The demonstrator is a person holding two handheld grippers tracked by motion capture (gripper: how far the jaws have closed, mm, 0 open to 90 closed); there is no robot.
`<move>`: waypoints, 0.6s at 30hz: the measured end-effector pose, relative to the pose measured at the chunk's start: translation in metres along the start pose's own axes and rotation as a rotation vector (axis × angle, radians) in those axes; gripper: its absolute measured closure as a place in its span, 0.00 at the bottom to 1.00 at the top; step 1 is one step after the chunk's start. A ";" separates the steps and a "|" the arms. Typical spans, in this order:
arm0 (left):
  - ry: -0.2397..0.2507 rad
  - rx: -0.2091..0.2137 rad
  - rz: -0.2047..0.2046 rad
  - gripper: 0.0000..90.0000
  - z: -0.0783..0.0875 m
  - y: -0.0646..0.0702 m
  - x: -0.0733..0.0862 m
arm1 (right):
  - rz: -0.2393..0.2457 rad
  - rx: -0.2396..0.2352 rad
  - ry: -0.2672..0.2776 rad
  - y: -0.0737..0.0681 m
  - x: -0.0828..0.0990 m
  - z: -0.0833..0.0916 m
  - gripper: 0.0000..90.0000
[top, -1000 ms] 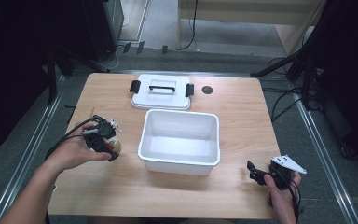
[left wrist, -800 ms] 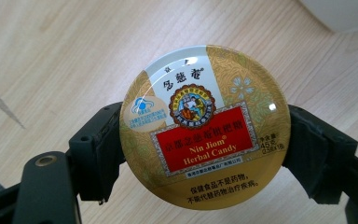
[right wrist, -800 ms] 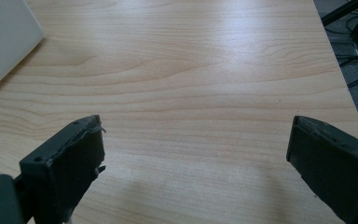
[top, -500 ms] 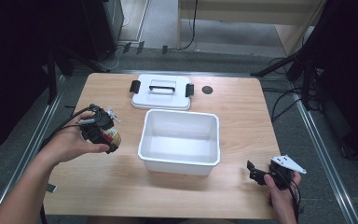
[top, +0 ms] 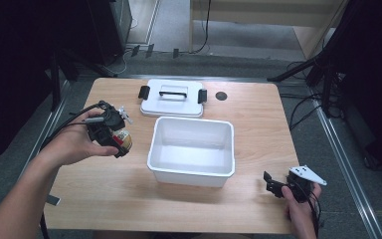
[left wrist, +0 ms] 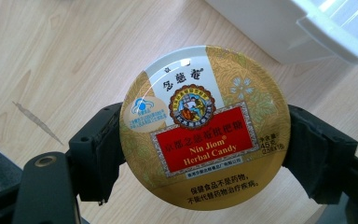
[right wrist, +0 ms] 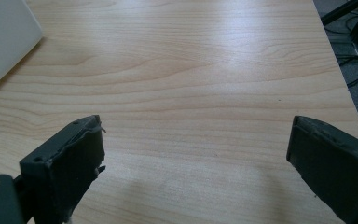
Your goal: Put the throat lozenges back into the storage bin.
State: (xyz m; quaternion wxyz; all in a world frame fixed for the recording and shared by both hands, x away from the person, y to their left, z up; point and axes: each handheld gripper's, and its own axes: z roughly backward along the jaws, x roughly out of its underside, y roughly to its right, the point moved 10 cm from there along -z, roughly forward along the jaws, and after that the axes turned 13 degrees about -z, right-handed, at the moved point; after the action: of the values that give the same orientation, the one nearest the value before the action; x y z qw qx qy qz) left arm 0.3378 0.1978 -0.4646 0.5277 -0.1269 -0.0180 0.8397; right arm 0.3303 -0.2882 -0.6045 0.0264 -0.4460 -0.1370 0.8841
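Note:
A round gold and red candy tin (left wrist: 204, 128) labelled Nin Jiom Herbal Candy sits between the two black jaws of my left gripper (left wrist: 205, 154), which is shut on its rim and holds it above the wood. In the high view that left gripper (top: 113, 140) hangs with the tin (top: 124, 140) just left of the white bin (top: 191, 172). My right gripper (top: 271, 184) rests at the table's front right, held by a hand. Its jaws stand wide apart in the right gripper view, the right gripper (right wrist: 193, 154) open over bare wood.
A white lid (top: 172, 98) with a handle and black clips lies behind the bin. A small dark round hole (top: 221, 95) sits to the lid's right. The bin's corner (left wrist: 307, 28) shows at the upper right of the left gripper view, another bin corner (right wrist: 4, 42) at the right gripper view's left.
My left gripper has risen with the tin and drifted slightly away from me, toward the bin's left side. The right gripper has stayed where it was.

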 end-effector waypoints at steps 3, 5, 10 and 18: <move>-0.001 -0.003 -0.009 0.24 0.003 0.000 -0.004 | -0.001 0.000 -0.001 0.000 0.000 0.000 0.05; 0.000 -0.005 -0.021 0.24 0.005 0.000 -0.007 | -0.001 0.000 -0.001 0.000 0.000 0.000 0.05; 0.003 0.001 -0.033 0.24 0.008 0.002 -0.018 | -0.002 -0.002 0.000 0.000 0.000 0.000 0.05; 0.015 0.007 -0.059 0.24 0.009 0.005 -0.037 | -0.004 -0.003 0.000 0.000 0.000 0.000 0.05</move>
State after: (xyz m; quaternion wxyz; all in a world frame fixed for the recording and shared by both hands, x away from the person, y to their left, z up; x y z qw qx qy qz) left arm 0.3462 0.1632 -0.4491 0.5529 -0.1308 -0.0149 0.8228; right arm 0.3303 -0.2882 -0.6043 0.0275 -0.4459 -0.1395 0.8837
